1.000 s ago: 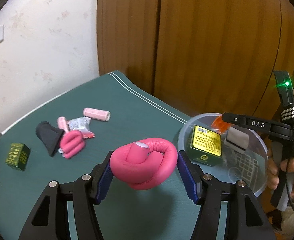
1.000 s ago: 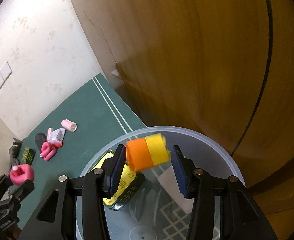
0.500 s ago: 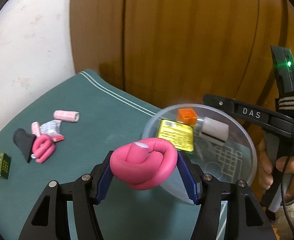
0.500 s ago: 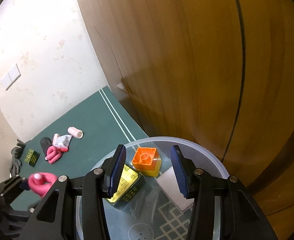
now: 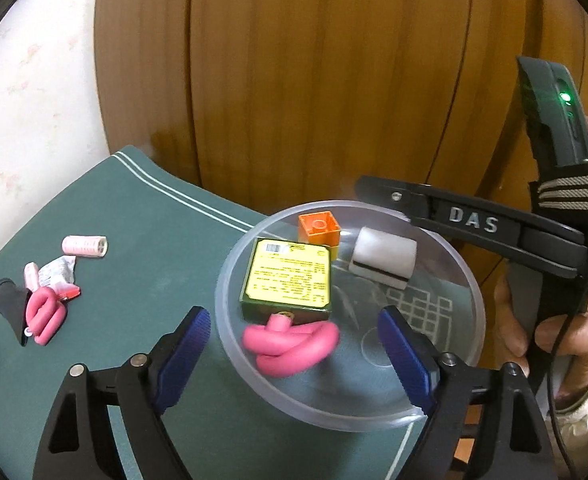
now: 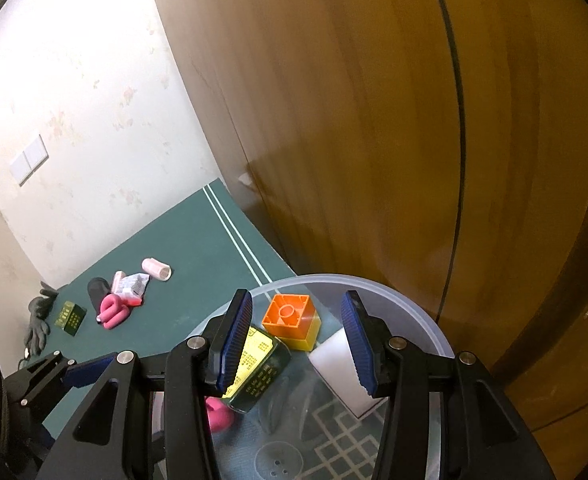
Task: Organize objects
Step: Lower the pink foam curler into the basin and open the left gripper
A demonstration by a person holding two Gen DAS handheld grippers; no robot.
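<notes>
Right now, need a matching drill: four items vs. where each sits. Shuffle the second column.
Items:
1. orange block
2. pink knot
3. pink spool
4. white roll

Places:
A. on the green mat, outside the bowl
B. in the bowl, below the open left tool
C. in the bowl, at the far rim, beside the yellow-label box
D. in the bowl, under the right tool's arm

Pairs: 1-C, 2-B, 3-A, 4-D
</notes>
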